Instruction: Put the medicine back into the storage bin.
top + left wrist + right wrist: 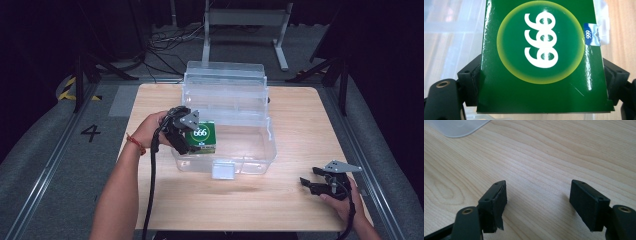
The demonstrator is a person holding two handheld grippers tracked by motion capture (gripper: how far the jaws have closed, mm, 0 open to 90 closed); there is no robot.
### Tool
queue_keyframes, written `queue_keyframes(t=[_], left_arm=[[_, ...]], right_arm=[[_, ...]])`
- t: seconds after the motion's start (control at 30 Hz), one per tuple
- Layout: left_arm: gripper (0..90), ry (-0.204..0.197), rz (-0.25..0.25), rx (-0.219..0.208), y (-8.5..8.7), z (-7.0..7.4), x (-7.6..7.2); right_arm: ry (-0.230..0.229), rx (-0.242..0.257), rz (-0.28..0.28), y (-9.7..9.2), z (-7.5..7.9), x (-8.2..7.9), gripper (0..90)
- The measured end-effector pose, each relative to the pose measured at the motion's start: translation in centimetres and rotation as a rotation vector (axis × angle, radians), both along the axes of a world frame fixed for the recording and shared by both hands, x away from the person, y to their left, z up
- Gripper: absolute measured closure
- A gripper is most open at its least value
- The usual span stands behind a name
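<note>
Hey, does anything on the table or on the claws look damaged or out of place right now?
One thing: on the right claw, the black pad is peeling, a torn flap hanging off its lower edge. Otherwise the green box sits squarely in the left claw over the clear bin.

The green box [544, 62] looks like glossy printed cardboard, with bright reflections on it; the container [227, 125] at the frame centre is clear, smooth plastic; the table [549, 157] is pale, matt wood with visible grain; the black pads [587, 202] look matt and finely ribbed.
</note>
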State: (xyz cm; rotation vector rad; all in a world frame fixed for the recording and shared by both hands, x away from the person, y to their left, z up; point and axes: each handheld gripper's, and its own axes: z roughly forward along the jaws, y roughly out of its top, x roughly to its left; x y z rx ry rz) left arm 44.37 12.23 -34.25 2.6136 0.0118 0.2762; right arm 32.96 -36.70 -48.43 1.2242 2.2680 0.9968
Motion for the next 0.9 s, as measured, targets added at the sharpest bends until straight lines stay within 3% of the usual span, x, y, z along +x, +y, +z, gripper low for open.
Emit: queue_keyframes(t=[0.13, 0.23, 0.4, 0.57, 0.6, 0.63, 0.67, 0.73, 0.9], left_arm=[[15.9, 0.023, -0.009, 0.025, -0.1, -0.9, 0.4], [15.5, 0.047, 0.010, 0.019, -0.2, -1.5, 0.5], [14.1, 0.139, 0.079, -0.010, -0.2, -2.2, 1.0], [13.2, 0.174, 0.118, 0.001, 0.0, -2.9, 1.2], [13.2, 0.164, 0.133, 0.016, -0.1, -3.0, 1.2], [9.7, 0.149, 0.147, -0.037, 0.3, -2.9, 1.1], [9.2, 0.149, 0.147, -0.037, 0.3, -2.9, 1.1], [9.4, 0.146, 0.141, -0.095, 0.8, -2.4, 1.0], [9.1, 0.122, 0.163, -0.072, 0.8, -2.0, 0.7]], right_arm=[[-0.001, 0.000, 0.002, 0.0, 0.0, 0.0, 30.6], [-0.001, 0.000, 0.002, 0.0, 0.0, 0.0, 30.6], [-0.006, 0.001, -0.002, 0.0, 0.0, -0.1, 31.3], [-0.006, 0.001, -0.001, 0.0, 0.0, 0.0, 31.4], [-0.006, 0.001, -0.001, 0.0, 0.0, 0.0, 31.5], [-0.005, 0.002, -0.001, 0.0, 0.0, 0.0, 31.7], [-0.005, 0.002, -0.001, 0.0, 0.0, 0.0, 31.7], [-0.005, 0.002, 0.000, 0.0, 0.0, 0.0, 31.6], [-0.005, 0.002, 0.000, 0.0, 0.0, 0.0, 31.7]])
